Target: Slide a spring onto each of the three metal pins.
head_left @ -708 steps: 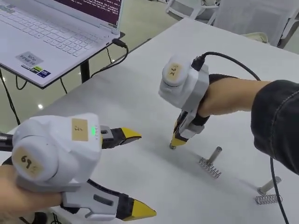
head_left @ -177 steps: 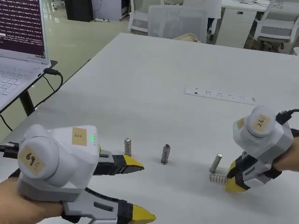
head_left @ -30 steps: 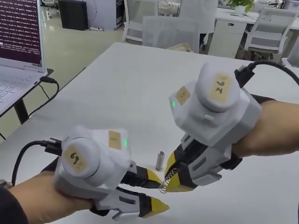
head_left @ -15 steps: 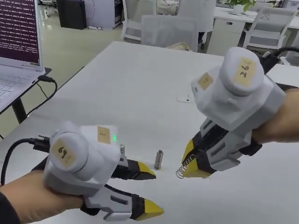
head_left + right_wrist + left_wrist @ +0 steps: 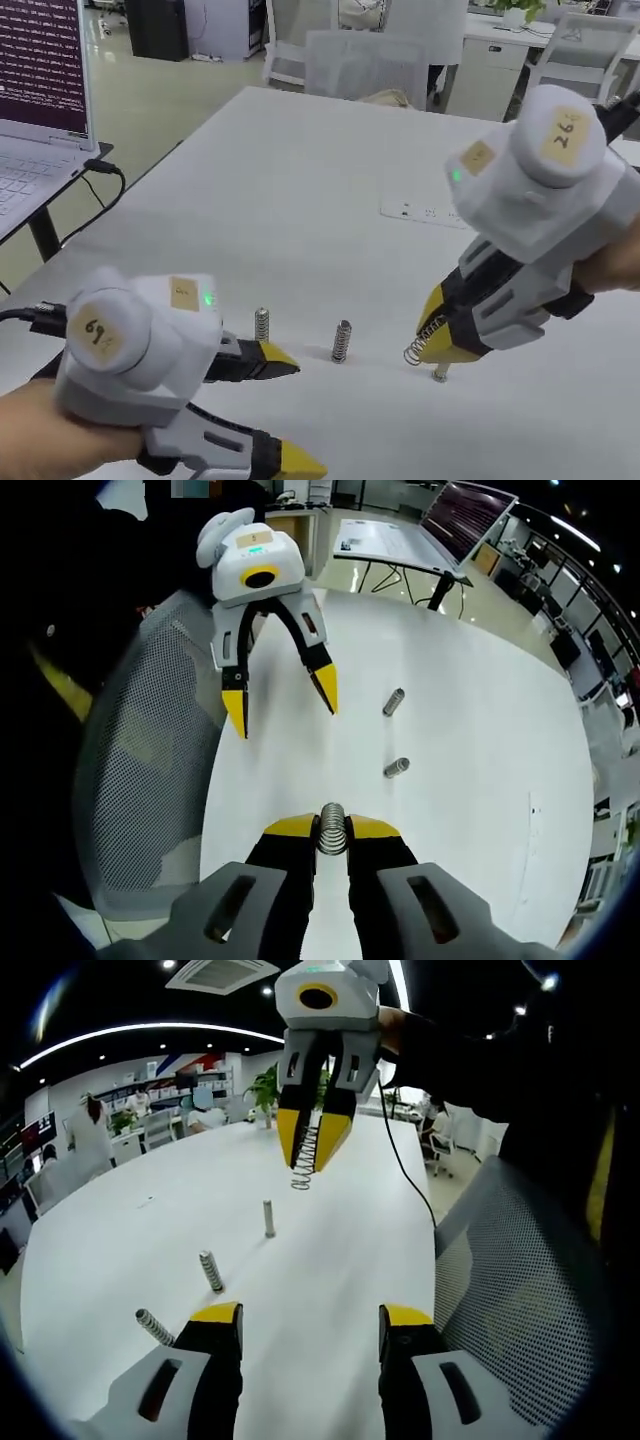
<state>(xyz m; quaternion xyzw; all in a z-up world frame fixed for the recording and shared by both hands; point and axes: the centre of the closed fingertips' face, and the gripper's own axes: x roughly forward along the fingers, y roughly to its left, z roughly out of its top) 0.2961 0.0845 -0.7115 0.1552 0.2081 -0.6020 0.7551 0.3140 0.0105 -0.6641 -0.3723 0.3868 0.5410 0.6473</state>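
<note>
– Yellow jaw tips at the lower left of the head view: whose are they?
– They belong to the left gripper (image 5: 288, 412), nearest the camera. Its jaws stand spread wide with nothing between them, above the white table (image 5: 300, 180).
– And just past them?
– The first sprung pin (image 5: 262, 323) stands upright beside the left gripper's upper tip. The second sprung pin (image 5: 342, 341) is a little to its right, near mid-frame. Each wears a spring.
– Where is the third spring?
– The loose spring (image 5: 414, 350) is at the right of the frame, pinched in the right gripper (image 5: 432, 340). That gripper's own view shows its jaws clenched on the coils. In the left gripper view the spring hangs above the bare pin (image 5: 440, 374), apart from it.
– Farther back?
– A white power strip (image 5: 425, 213) lies on the table, and a laptop (image 5: 40, 60) sits at the upper left.
</note>
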